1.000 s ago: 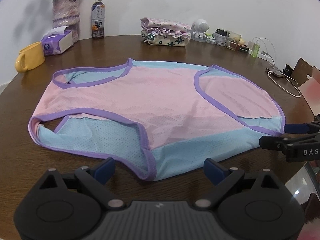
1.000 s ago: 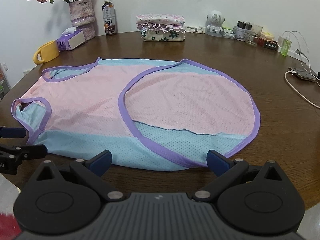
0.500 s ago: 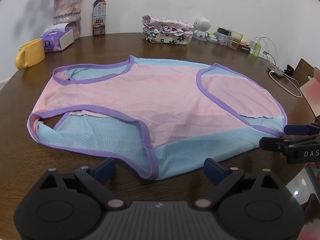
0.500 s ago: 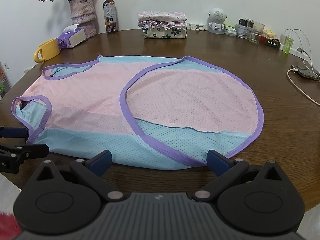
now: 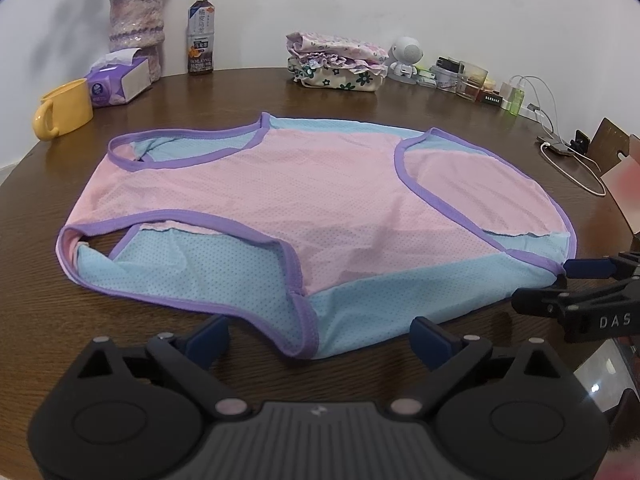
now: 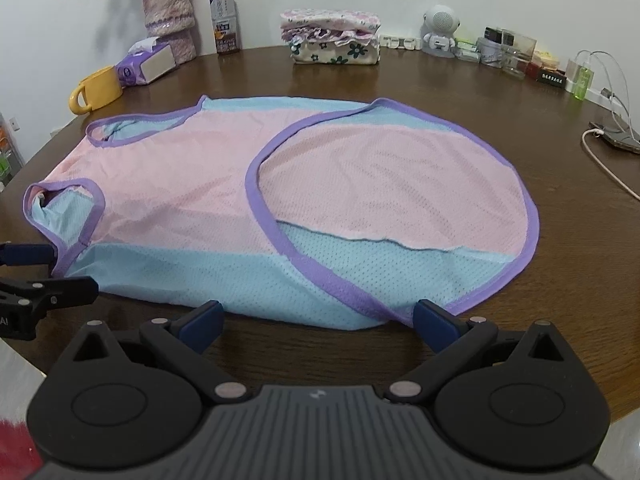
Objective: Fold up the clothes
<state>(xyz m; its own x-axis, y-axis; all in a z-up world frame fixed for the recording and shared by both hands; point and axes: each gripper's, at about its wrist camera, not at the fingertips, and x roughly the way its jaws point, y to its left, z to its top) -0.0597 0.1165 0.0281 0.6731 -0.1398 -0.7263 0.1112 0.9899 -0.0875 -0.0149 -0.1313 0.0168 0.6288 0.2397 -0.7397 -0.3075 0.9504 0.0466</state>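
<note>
A pink and light-blue mesh vest with purple trim (image 5: 304,208) lies flat on the round brown table (image 5: 280,92); it also shows in the right wrist view (image 6: 248,208). My left gripper (image 5: 320,334) is open and empty, its fingers just short of the vest's near hem by an armhole. My right gripper (image 6: 318,320) is open and empty at the near hem by the round neck opening (image 6: 392,200). The right gripper shows at the right edge of the left wrist view (image 5: 576,292); the left gripper shows at the left edge of the right wrist view (image 6: 40,276).
At the back stand a folded clothes pile (image 5: 336,66), a drink bottle (image 5: 200,36), a flower vase (image 5: 136,20), a tissue box (image 5: 120,80), a yellow mug (image 5: 64,110), a small white robot figure (image 5: 404,58), jars and chargers (image 6: 508,54), and a phone with cable (image 6: 612,140).
Both grippers have edged slightly closer to the vest's near hem. The vest has not moved.
</note>
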